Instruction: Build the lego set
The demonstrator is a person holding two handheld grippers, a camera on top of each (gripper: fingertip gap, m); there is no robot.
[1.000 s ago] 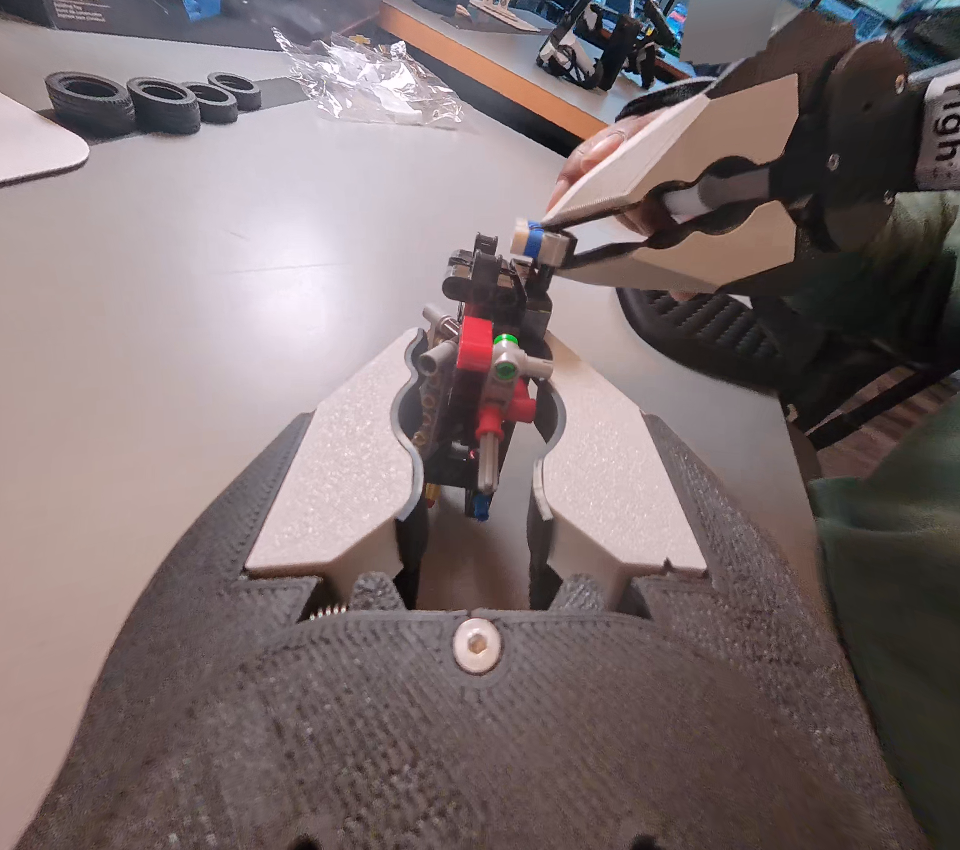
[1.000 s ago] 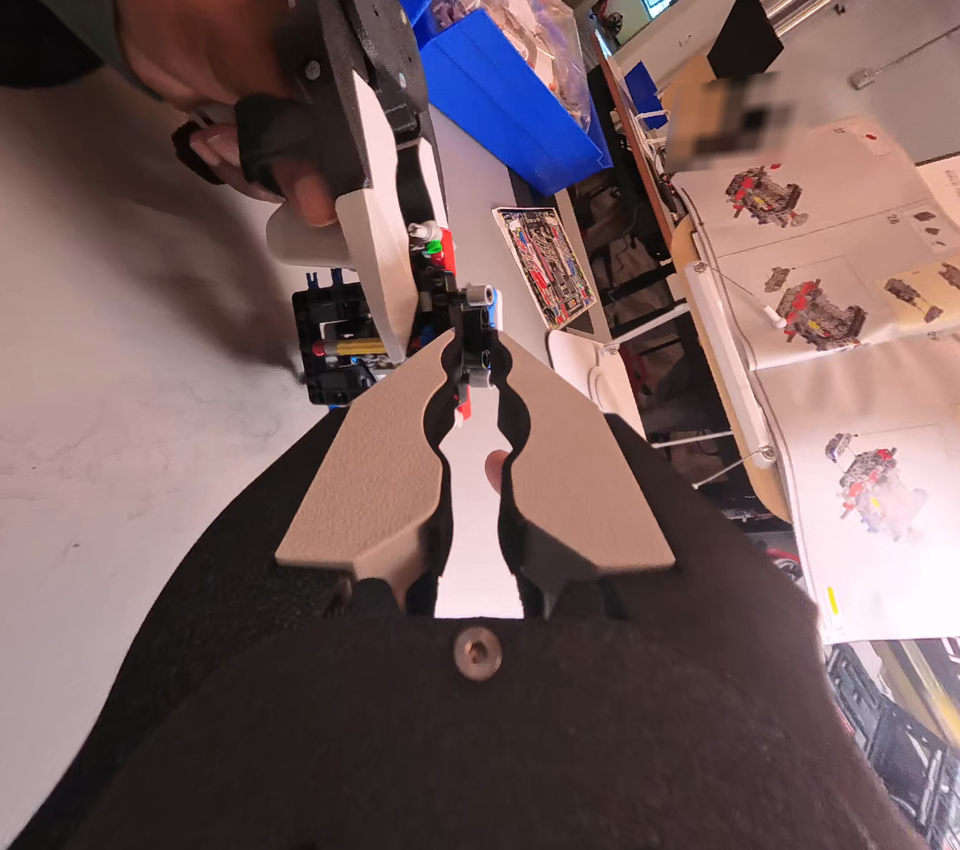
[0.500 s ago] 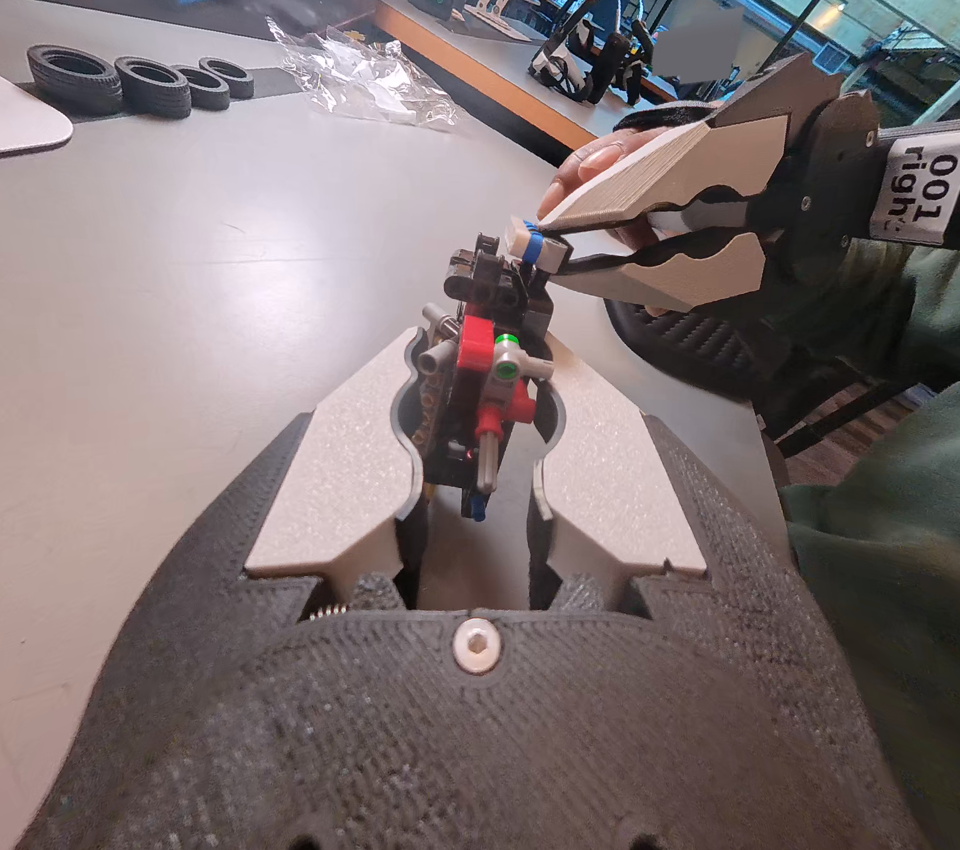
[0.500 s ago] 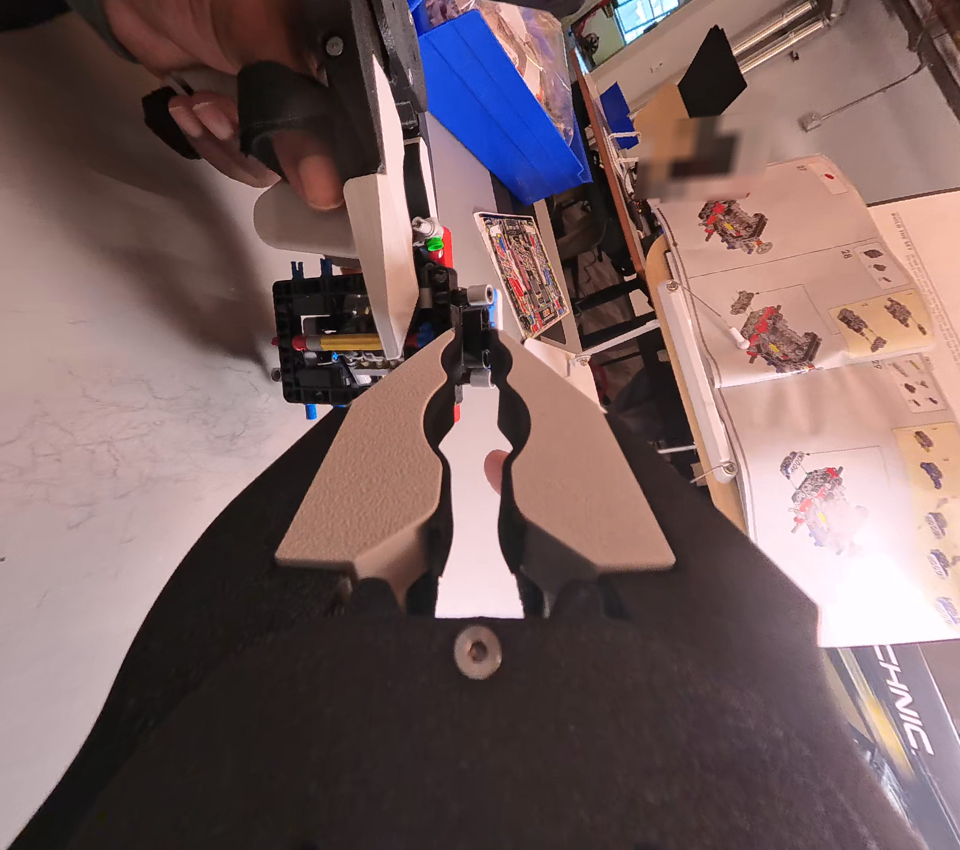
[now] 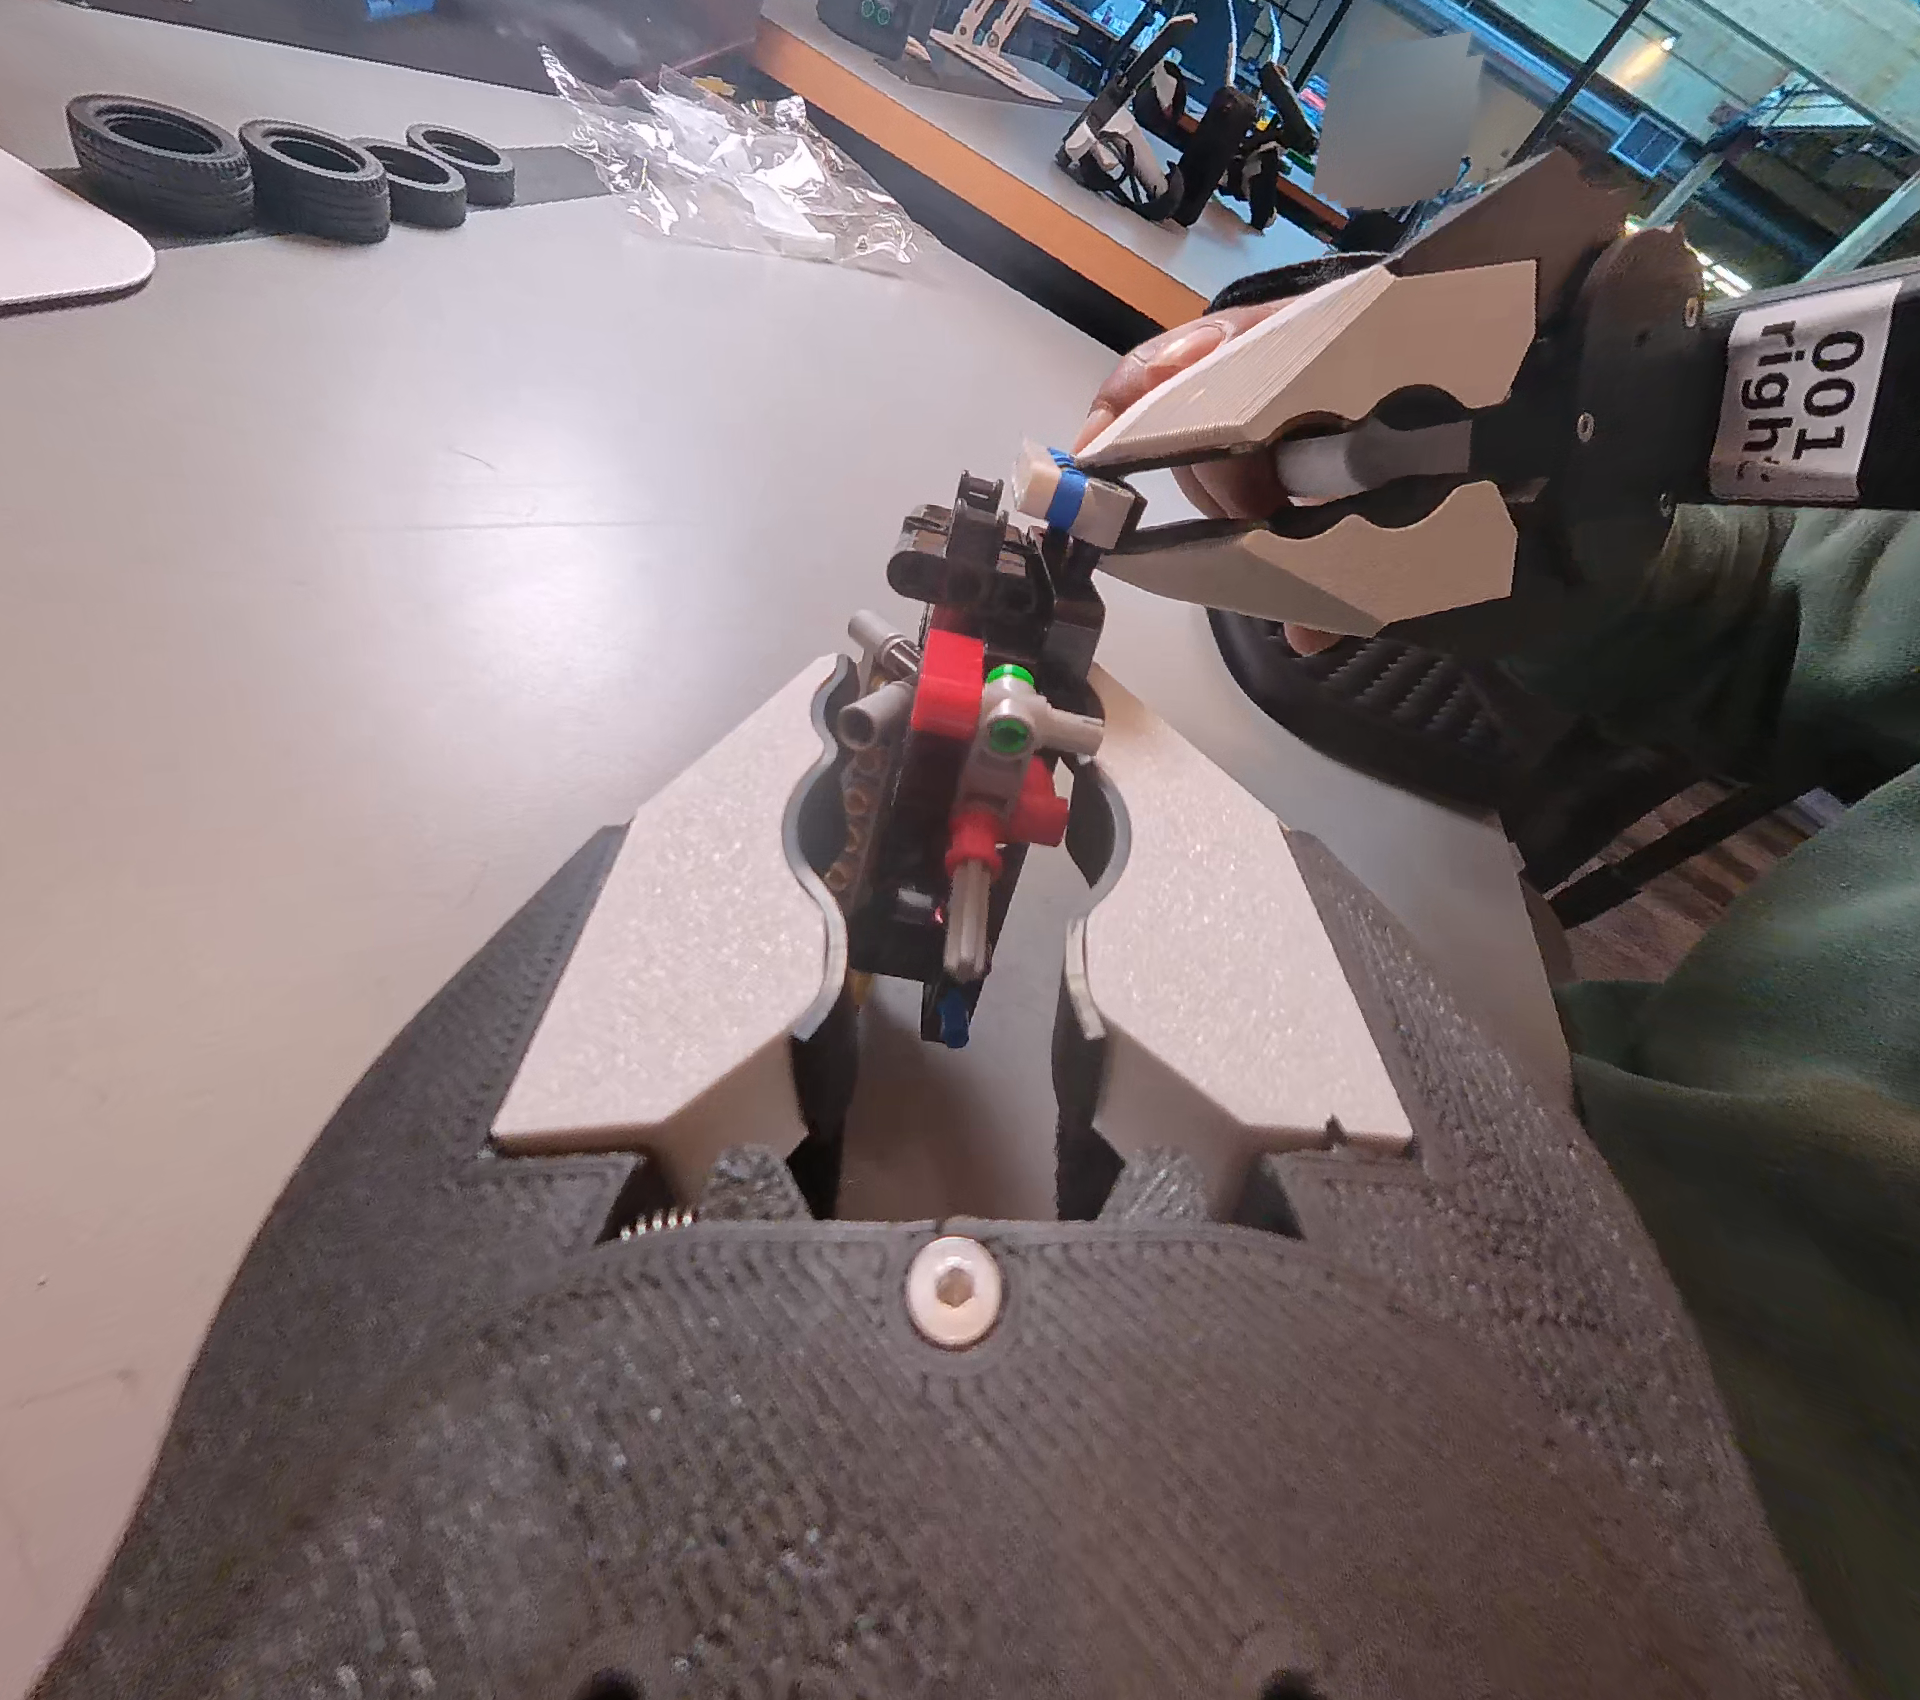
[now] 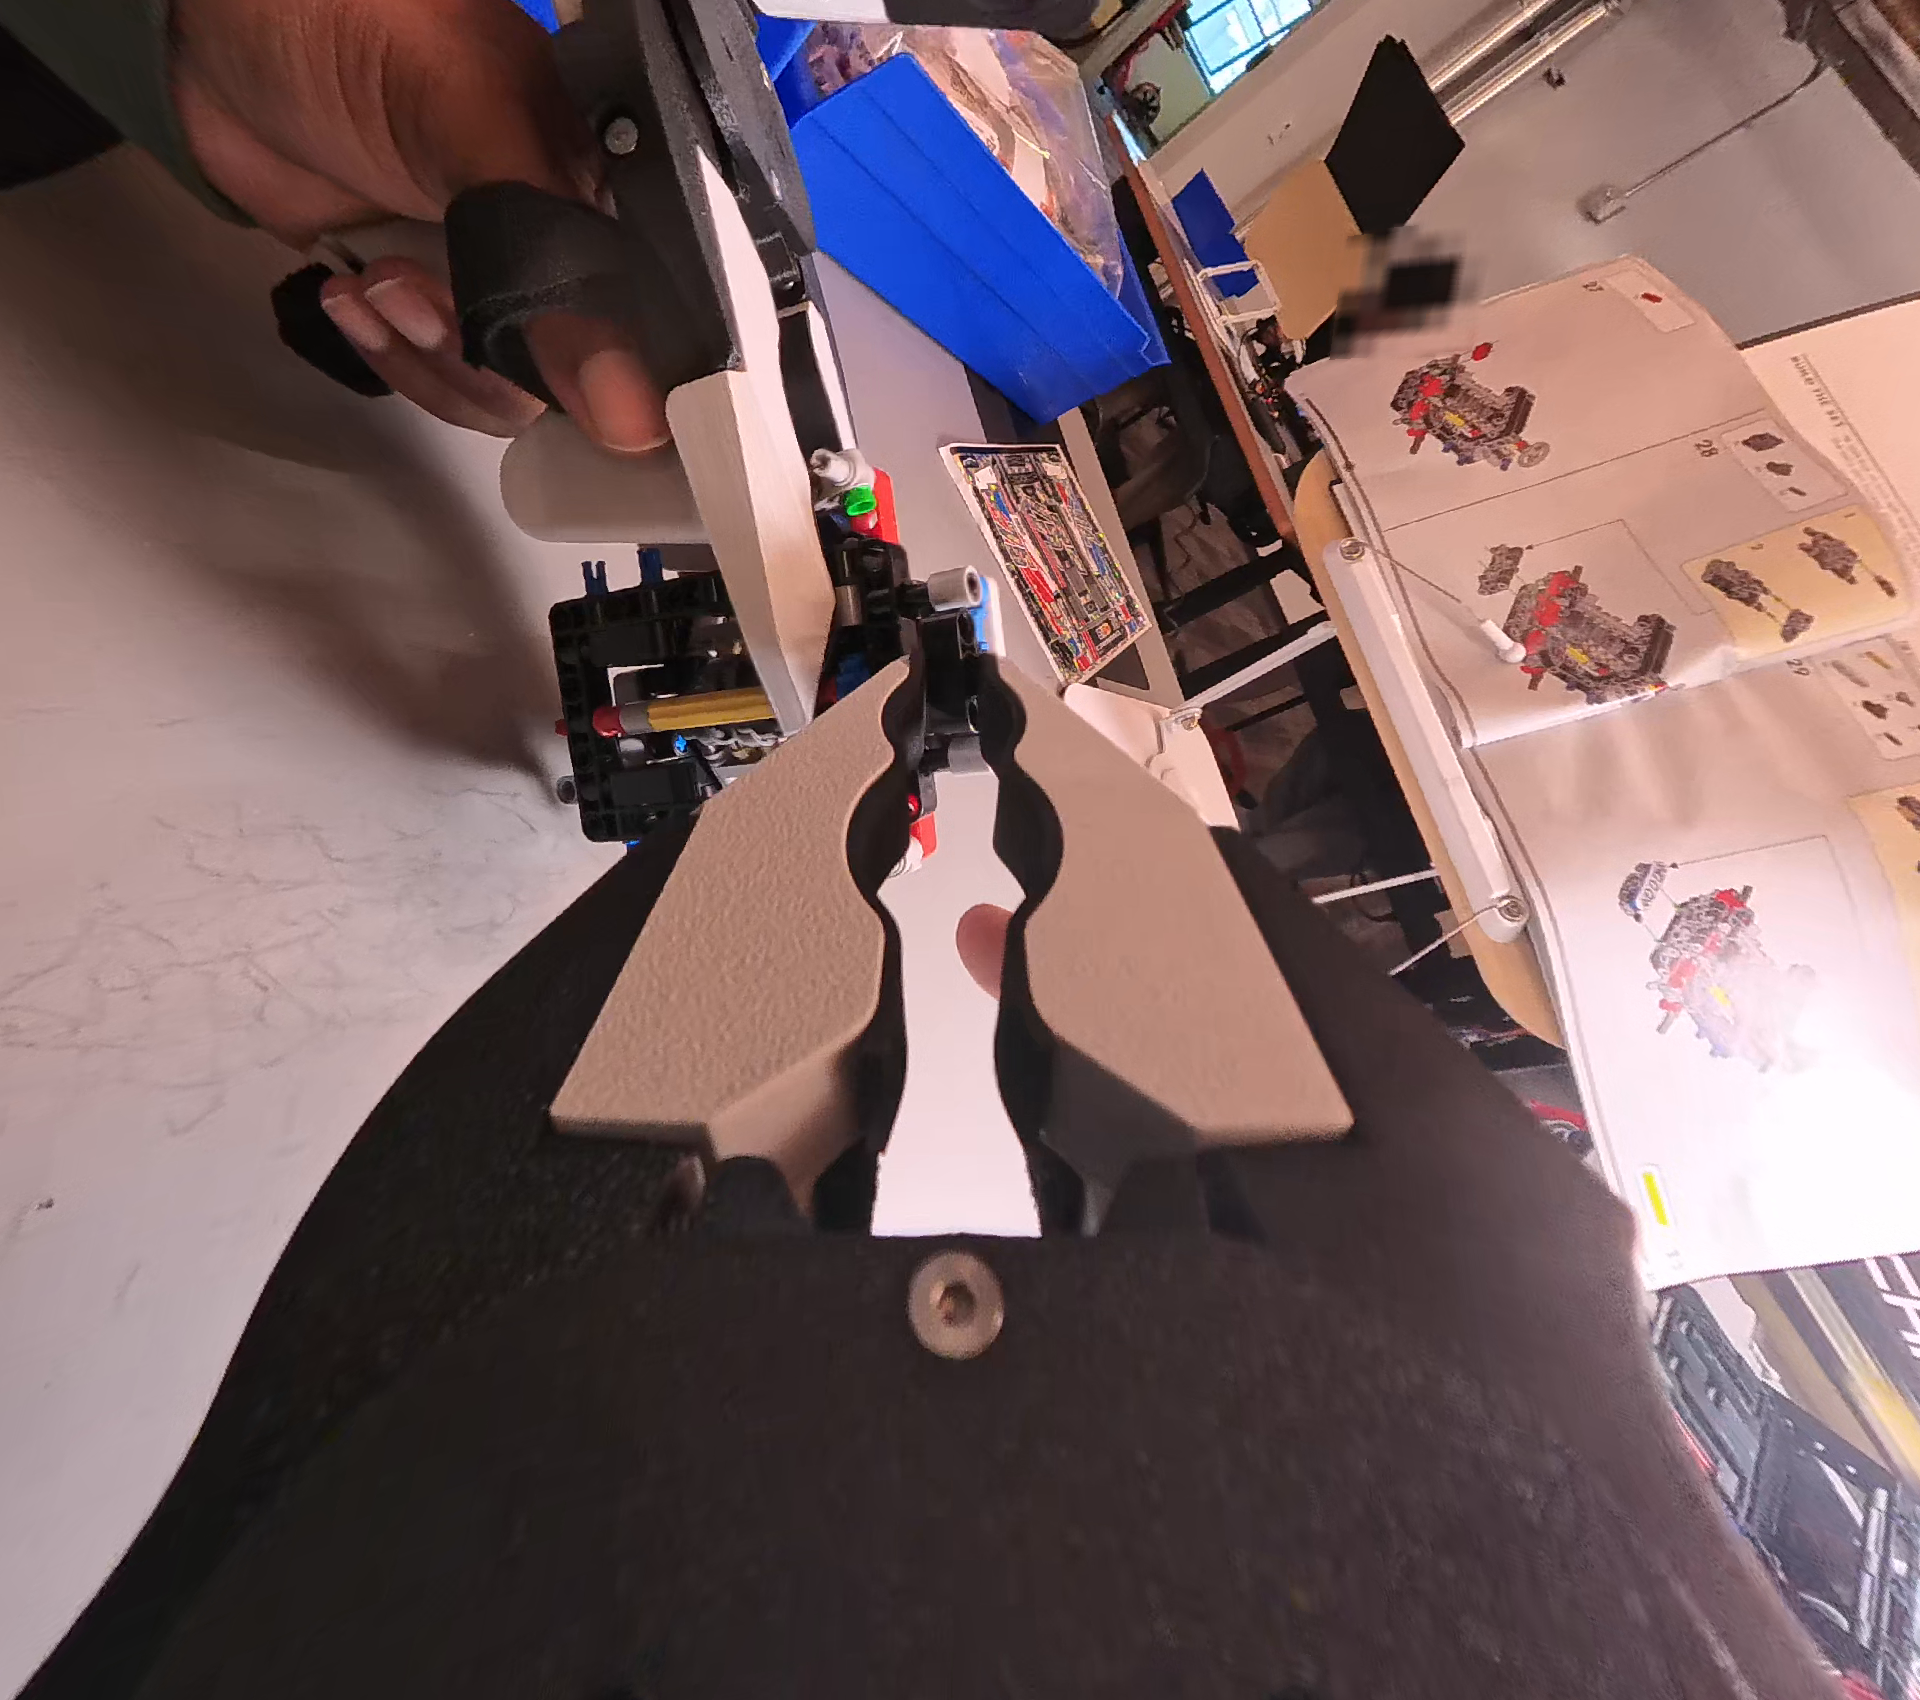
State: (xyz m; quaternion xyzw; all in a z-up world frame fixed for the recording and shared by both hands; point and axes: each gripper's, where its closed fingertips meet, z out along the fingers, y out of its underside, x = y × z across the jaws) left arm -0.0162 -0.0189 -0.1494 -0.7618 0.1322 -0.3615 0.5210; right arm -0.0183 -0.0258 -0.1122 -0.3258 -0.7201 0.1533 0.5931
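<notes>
The left gripper (image 5: 961, 777) pinches the lego build (image 5: 961, 746) above the table (image 5: 416, 507) (tilted up). The right gripper (image 5: 1101, 507) pinches a grey-blue piece (image 5: 1070, 492) at its top.

The left wrist view sits close behind its own left gripper (image 5: 961, 819), looking along the fingers across the desk (image 5: 364, 559) toward its far edge. The right wrist view is rolled sideways, close behind the right gripper (image 6: 951, 705), facing the desk's side edge. Both share the lego assembly (image 5: 966, 777) (image 6: 665, 694), and each catches the other gripper.
</notes>
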